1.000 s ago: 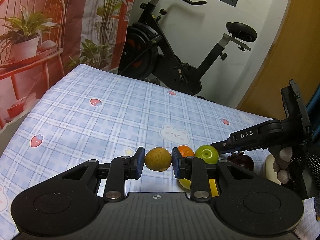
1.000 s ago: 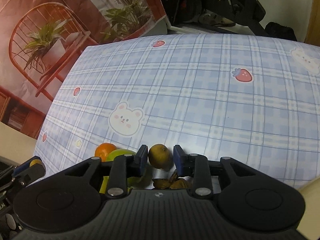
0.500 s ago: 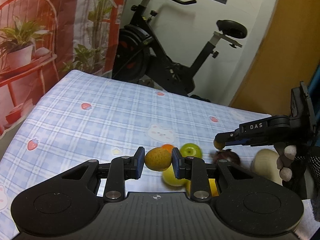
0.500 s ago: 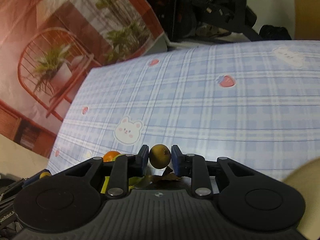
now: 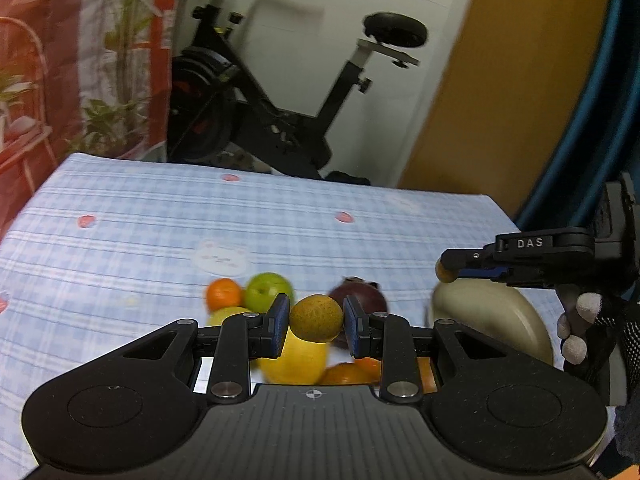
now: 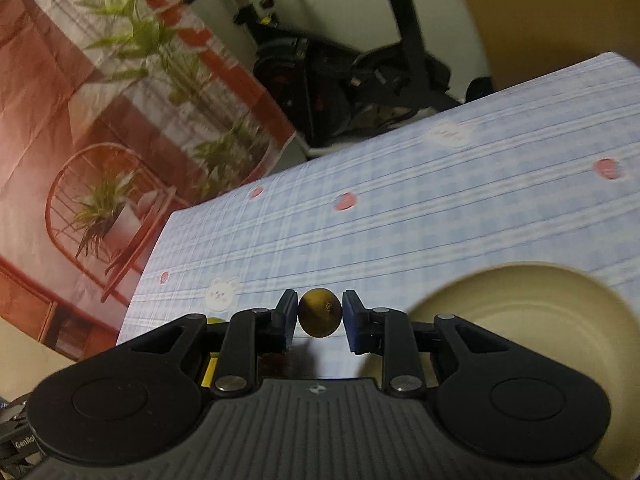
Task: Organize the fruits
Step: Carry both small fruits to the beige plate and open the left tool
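My left gripper [image 5: 316, 320] is shut on a round yellow-brown fruit [image 5: 316, 317], held above the fruit pile. Below it lie an orange [image 5: 223, 294], a green apple [image 5: 267, 290], a dark purple fruit [image 5: 360, 298], a yellow fruit [image 5: 296, 360] and more oranges [image 5: 348, 374]. My right gripper [image 6: 320, 318] is shut on a small brown-yellow round fruit [image 6: 320, 317]. In the left wrist view the right gripper [image 5: 448, 270] hangs over the cream bowl [image 5: 496, 316], the small fruit at its tip. The bowl [image 6: 528, 312] sits just right of the right gripper.
The table wears a blue checked cloth [image 5: 160, 220] with strawberry and bear prints. An exercise bike [image 5: 280, 92] stands behind the far edge, next to a wooden door [image 5: 512, 80]. A red plant backdrop [image 6: 100, 120] hangs on the left. A gloved hand [image 5: 592, 320] holds the right gripper.
Both grippers rose and swung right with their fruits. The right gripper left the pile and now hangs by the cream bowl, which has come into its view.
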{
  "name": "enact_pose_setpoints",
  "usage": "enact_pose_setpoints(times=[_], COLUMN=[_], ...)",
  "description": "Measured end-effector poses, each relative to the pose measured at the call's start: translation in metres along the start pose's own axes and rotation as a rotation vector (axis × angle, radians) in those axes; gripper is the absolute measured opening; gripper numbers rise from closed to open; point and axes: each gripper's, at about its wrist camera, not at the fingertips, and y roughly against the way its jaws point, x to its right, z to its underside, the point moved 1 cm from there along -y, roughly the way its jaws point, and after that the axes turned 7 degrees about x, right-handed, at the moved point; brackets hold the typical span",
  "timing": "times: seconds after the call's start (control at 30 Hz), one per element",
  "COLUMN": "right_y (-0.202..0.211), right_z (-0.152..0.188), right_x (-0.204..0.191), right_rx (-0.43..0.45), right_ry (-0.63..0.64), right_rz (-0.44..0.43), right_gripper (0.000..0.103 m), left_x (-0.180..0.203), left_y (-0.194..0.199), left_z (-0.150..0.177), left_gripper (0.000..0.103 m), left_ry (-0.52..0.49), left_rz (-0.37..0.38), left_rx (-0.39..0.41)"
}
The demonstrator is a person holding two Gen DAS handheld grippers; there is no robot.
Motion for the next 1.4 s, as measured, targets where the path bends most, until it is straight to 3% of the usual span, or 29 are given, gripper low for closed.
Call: enact_pose_setpoints(times=[0.3,0.6,0.97,1.27,1.4], right_y=[0.047,0.074,0.063,0.057,0.054], right_z=[0.02,0.039,0.044,0.045,0.047], right_x=[0.059,0.08,0.095,0.095,0.095], right_rx=[0.118,0.268,0.261,0.255,0.247], right_ry=[-0.095,0.015,0.099,0.186,0.193], right_rz=[0.068,0.179,0.198,0.233,0.242], right_gripper=[0.026,0.026,0.026,0.026,0.026], left_x=[0.055,0.108,0.125,0.14,0.134], left_y=[-0.034,-0.088,-0.142,-0.153,-0.155], left_z=[-0.002,0.006,0.025,0.033,0.031], left_gripper=[0.031,0.031,0.031,0.031,0.032], left_ry=[-0.12,-0.215,-0.287,-0.418,-0.405], left_rz=[0.081,0.154,0.125,0.079,0.064], left_rx=[-0.032,-0.078,-0.198,-0.191,-0.193])
